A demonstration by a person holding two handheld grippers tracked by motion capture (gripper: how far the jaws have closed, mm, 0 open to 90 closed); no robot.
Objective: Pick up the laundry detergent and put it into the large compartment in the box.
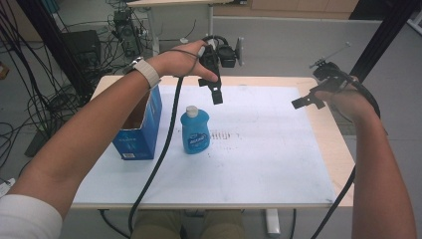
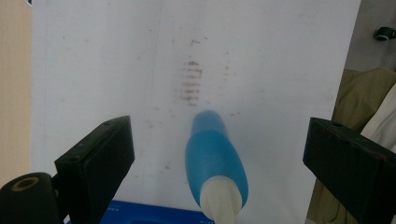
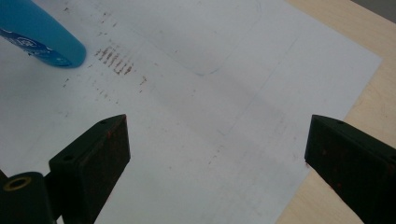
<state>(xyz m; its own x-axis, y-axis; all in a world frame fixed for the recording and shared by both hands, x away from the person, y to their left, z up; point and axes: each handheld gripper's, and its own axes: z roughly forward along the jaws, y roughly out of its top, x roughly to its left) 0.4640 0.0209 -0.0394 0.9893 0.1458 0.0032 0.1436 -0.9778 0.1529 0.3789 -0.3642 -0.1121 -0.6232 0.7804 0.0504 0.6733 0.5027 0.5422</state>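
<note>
A blue bottle (image 1: pixel 195 131) with a white cap stands upright on the white mat (image 1: pixel 259 149), just right of an open blue box (image 1: pixel 140 127). My left gripper (image 1: pixel 216 93) hovers above and behind the bottle, pointing down. In the left gripper view the left gripper (image 2: pixel 217 140) has its jaws wide apart, and the bottle (image 2: pixel 215 156) lies far below between them, untouched. My right gripper (image 1: pixel 305 102) hangs open over the mat's right edge. Nothing sits between the jaws of the right gripper (image 3: pixel 217 135), and the bottle's base (image 3: pixel 44 35) shows at the top left.
The mat covers most of a wooden table (image 1: pixel 338 144), with brown scuff marks (image 1: pixel 224 135) right of the bottle. A black cable (image 1: pixel 159 159) trails from the left gripper across the mat's near left. Black frame posts and tangled cables stand behind the table.
</note>
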